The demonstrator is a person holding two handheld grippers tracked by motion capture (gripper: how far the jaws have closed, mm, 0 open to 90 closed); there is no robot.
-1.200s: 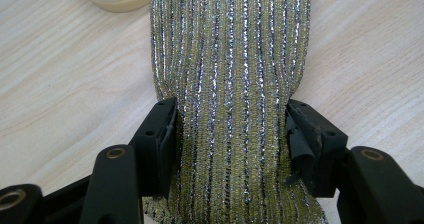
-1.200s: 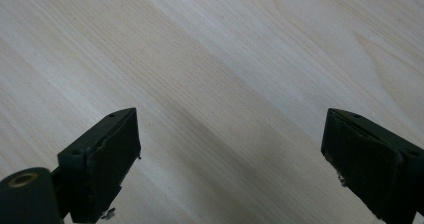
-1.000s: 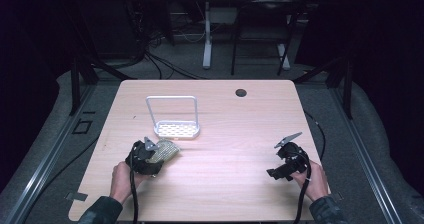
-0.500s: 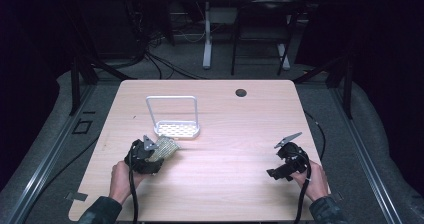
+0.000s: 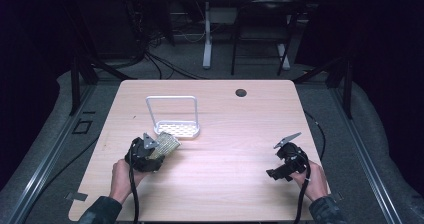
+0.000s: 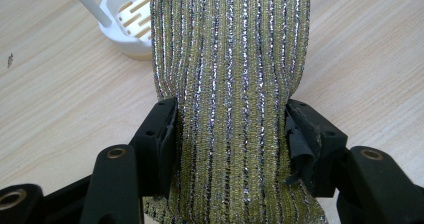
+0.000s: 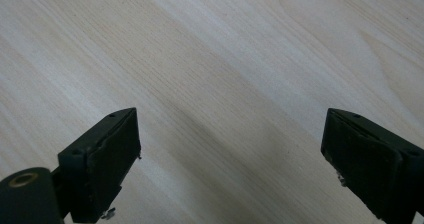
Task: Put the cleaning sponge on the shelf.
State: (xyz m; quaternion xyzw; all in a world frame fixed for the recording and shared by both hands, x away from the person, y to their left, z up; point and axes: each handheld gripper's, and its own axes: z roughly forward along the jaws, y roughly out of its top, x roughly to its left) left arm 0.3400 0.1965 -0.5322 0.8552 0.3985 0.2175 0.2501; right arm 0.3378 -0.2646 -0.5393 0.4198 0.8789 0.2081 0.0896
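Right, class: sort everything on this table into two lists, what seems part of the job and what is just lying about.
Part of the job:
- left gripper, shut on the scouring sponge
- glittery striped scouring sponge
- white sponge rack, right beside the sponge

Lying about or idle:
- right gripper, open over bare wood
- dark round spot at the table's far edge

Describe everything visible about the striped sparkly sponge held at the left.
The yellow-green scouring sponge with silver glitter stripes is an oblong pad covered in knitted, metallic-looking fabric, its stripes running lengthwise. The left tool is shut on it, the black jaws pressing its two long sides. Its far end reaches over the near edge of the white slotted plastic rack with a wire hoop handle; whether it touches the rack is unclear. It sits just above the light wooden table at the near left.
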